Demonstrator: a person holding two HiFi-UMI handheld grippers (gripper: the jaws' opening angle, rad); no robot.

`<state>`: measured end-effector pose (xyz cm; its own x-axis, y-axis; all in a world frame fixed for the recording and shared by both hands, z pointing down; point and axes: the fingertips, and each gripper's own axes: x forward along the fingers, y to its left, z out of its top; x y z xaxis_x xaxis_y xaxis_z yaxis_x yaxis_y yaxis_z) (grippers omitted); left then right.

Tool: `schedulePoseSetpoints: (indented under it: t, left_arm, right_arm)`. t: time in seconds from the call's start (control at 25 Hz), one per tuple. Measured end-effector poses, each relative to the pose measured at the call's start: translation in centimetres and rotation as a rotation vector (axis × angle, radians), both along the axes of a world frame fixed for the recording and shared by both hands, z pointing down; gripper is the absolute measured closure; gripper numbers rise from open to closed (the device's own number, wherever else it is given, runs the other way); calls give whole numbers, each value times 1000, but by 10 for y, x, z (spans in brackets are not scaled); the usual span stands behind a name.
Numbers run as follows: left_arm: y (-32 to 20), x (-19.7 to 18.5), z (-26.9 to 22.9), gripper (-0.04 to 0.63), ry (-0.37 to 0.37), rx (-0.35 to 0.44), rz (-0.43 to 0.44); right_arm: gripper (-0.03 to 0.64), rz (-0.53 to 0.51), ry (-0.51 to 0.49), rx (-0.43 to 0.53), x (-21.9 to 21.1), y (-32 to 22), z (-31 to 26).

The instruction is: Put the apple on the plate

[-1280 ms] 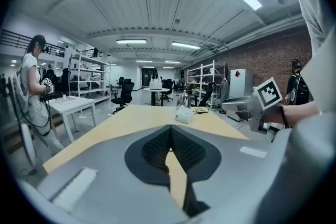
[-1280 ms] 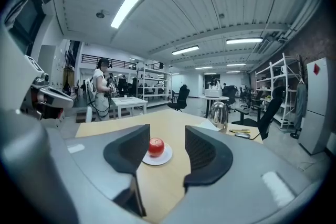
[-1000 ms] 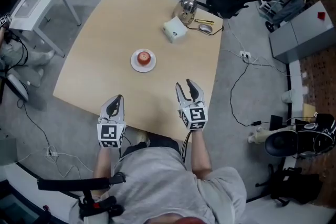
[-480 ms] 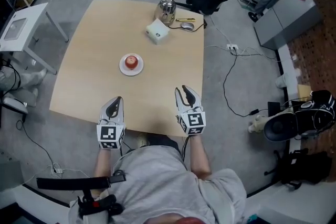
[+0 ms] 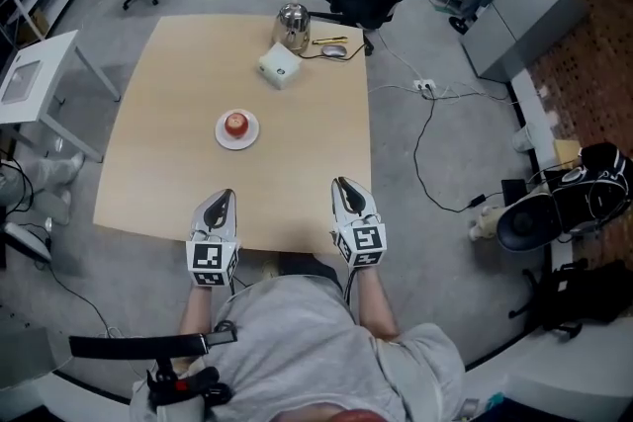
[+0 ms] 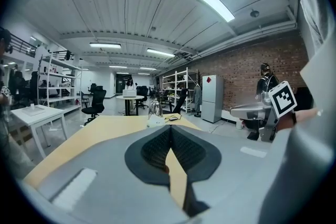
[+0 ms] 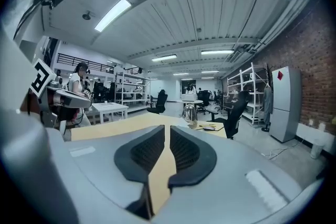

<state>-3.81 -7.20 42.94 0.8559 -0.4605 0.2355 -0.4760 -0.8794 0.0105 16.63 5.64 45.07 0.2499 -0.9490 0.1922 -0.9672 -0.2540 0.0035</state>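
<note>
Compared with a second ago, the right gripper point(image 5: 344, 185) has drawn back from the middle of the square pale wooden table point(image 5: 168, 74) to its near edge, at about 5 o'clock. Its jaws are closing, only a thin slit left between the pads and nothing in it. The left gripper point(image 5: 224, 198) sits at about 7 o'clock on the same edge, its jaws pressed together at the tips and empty.

The small red apple point(image 5: 235, 122) rests on the round white plate point(image 5: 237, 141) near the table's centre, well apart from both grippers. I judge the placing done and the hands retreating.

Counted: one apple, one plate, two grippers. At about 1 o'clock on the far edge stand one shiny round metal pot point(image 5: 291, 19) and one white box point(image 5: 279, 66), with one computer mouse point(image 5: 334, 50) just to their right.
</note>
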Motion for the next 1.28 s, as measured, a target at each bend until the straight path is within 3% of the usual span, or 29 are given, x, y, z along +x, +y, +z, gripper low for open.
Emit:
schedulePoseSetpoints:
  t: [0.28,1.28]
  left_arm:
    - [10,2,3,575,-1,-5,27]
    - [8,7,3,575,2,5,50]
  right_arm:
    - [609,24,-8,0,-4,18,2]
    - [611,28,-20,11,-5,19,3]
